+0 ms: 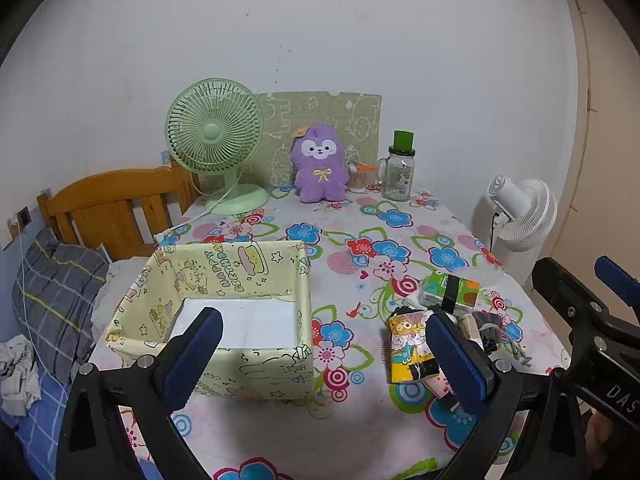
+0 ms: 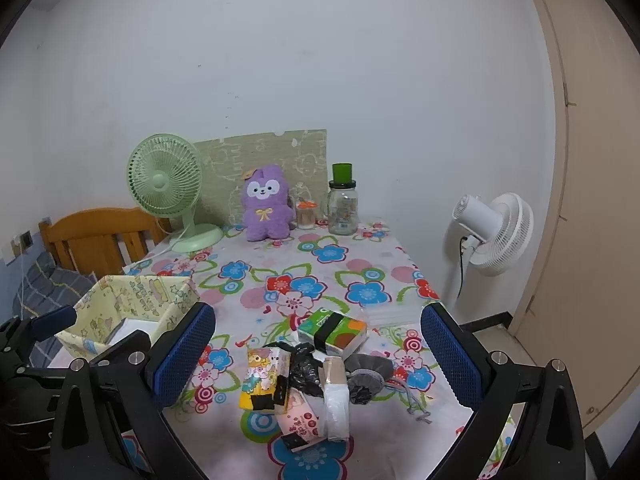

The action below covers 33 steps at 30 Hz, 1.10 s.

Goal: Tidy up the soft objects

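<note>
- Judging by the layout, sorting has barely begun: the box (image 1: 224, 320) on the table's (image 1: 360, 432) left side shows only its white floor, nothing inside.
- The soft items lie heaped near the table's right front: a green pack (image 2: 332, 330), a yellow pack (image 2: 262, 380), a pink pack (image 2: 304, 420), a black bag (image 2: 300, 368), a white roll (image 2: 335, 400) and a grey pouch (image 2: 368, 372), touching or overlapping.
- The left gripper (image 1: 320, 360) hovers over the box's right wall, jaws wide apart, empty.
- The right gripper (image 2: 316, 360) faces the heap, jaws wide apart, holding nothing.
- Left to do, probably: move every piece into the box. The purple plush (image 1: 319, 164) at the far edge may belong too.
</note>
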Each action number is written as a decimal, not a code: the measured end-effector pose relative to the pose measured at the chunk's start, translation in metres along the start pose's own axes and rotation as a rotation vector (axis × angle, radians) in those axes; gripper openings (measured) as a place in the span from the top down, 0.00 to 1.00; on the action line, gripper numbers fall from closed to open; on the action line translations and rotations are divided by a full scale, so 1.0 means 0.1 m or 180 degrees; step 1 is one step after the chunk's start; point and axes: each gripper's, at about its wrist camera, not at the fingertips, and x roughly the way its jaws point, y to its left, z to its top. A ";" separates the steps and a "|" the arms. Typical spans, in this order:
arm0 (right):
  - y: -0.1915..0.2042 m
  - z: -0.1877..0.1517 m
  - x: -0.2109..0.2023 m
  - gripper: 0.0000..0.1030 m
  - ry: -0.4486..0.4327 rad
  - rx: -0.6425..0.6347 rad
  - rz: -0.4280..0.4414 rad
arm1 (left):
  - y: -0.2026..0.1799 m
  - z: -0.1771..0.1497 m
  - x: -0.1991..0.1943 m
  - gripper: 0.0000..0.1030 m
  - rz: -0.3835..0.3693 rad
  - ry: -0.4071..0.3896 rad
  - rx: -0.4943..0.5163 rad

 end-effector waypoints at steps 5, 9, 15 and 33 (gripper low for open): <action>-0.01 0.00 0.01 0.00 0.0003 -0.0004 0.0003 | 0.00 -0.02 0.00 0.01 0.0015 -0.0016 0.0008; 0.00 0.00 0.01 0.00 0.0001 -0.0007 0.0005 | -0.01 -0.01 -0.01 0.01 0.0029 -0.0022 0.0013; 0.00 0.00 0.01 0.00 0.0007 -0.0002 0.0007 | -0.01 0.00 -0.01 0.01 0.0029 -0.0028 0.0009; 0.00 0.01 0.01 0.00 0.0008 -0.0010 -0.0001 | -0.01 0.00 -0.02 0.01 0.0032 -0.0035 0.0008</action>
